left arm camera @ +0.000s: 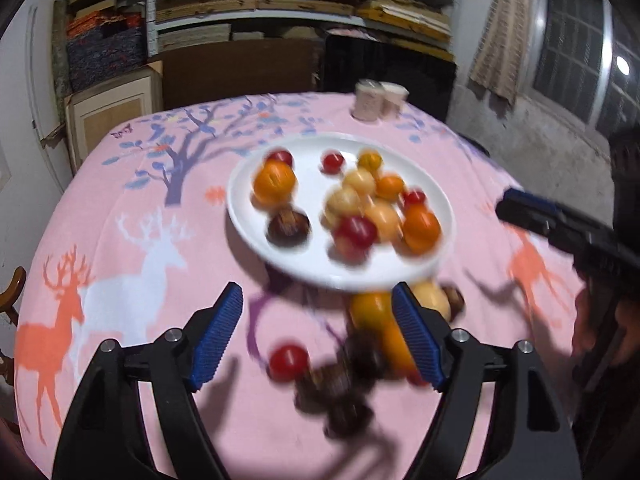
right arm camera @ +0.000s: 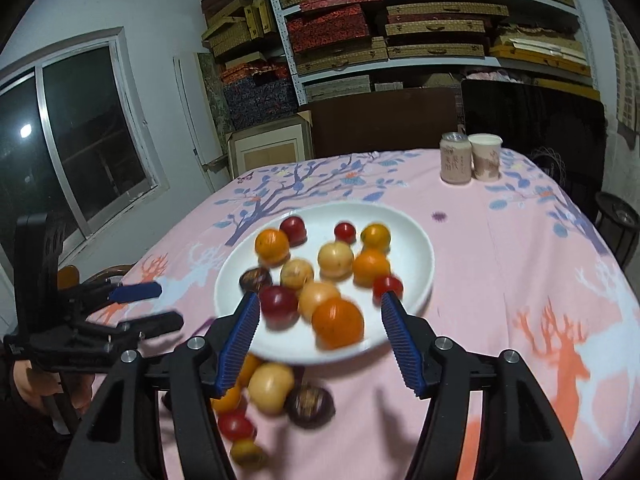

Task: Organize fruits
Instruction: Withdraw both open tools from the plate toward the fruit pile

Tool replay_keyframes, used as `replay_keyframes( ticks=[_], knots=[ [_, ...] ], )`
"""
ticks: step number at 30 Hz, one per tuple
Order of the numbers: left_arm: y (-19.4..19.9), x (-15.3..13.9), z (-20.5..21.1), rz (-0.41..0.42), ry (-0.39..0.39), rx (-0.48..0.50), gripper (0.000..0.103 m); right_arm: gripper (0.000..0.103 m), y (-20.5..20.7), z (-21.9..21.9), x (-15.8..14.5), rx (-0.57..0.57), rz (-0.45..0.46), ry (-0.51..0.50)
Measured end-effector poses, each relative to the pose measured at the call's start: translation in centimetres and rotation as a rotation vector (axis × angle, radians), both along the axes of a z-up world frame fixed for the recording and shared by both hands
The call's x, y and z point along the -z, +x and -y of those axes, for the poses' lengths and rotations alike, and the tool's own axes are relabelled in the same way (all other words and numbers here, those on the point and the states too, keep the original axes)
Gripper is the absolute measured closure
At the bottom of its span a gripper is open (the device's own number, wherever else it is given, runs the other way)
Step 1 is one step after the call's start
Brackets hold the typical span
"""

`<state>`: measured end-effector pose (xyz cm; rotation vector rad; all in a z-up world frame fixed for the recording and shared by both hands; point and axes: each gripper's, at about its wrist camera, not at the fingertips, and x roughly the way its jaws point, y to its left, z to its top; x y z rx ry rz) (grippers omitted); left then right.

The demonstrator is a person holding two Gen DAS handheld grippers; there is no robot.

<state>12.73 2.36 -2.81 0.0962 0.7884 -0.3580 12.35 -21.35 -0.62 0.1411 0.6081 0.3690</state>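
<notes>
Both hand-held grippers, left (left arm camera: 318,336) and right (right arm camera: 316,344), stand spread and empty above loose fruits (right arm camera: 270,388) on the pink worktop (right arm camera: 500,280); more fill the white plate (right arm camera: 416,252). The can's (right arm camera: 455,160) label writing is unreadable.

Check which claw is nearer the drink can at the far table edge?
Right. The right claw hangs over the plate, straight toward the can; the left claw sits off the plate's left side, farther away.

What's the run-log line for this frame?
left tongs: open, empty | right tongs: open, empty | plate: holds mixed fruit | loose fruit: on tablecloth, near plate
</notes>
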Motion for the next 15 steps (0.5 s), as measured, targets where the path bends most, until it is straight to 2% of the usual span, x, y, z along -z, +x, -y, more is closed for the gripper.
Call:
replay_keyframes(
  ticks=[3, 4, 6, 7, 11, 14, 15],
  knots=[
    [-3.8, 2.1, 1.0, -0.015, 0.058, 0.064, 0.028, 0.037, -2.9, 0.6, 1.3, 0.011, -0.014, 0.017],
    [-4.7, 2.9, 1.5, -0.019, 0.1, 0.079, 0.028, 0.037, -3.6, 0.6, 1.6, 0.015, -0.019, 0.007],
    [-5.9, 4.4, 2.3, -0.023, 0.171, 0.087, 0.028, 0.037, -4.6, 0.6, 2.2, 0.032, -0.027, -0.016],
    [-6.0, 4.9, 2.4, -0.031, 0.177, 0.082, 0.028, 0.037, -4.9, 0.6, 2.3, 0.036, -0.032, -0.018],
    [-4.8, 5.8, 1.6, -0.076, 0.141, 0.007, 0.032, 0.037, -6.2, 0.1, 2.3, 0.022, -0.028, -0.031],
    [-4.0, 6.1, 0.8, -0.129, 0.079, -0.009, 0.046, 0.037, -7.1, -0.7, 2.5, 0.014, -0.012, -0.074],
    [-4.1, 5.9, 0.5, -0.125, 0.06, -0.016, 0.054, 0.037, -7.3, -0.9, 2.5, 0.011, -0.01, -0.084]
  ],
)
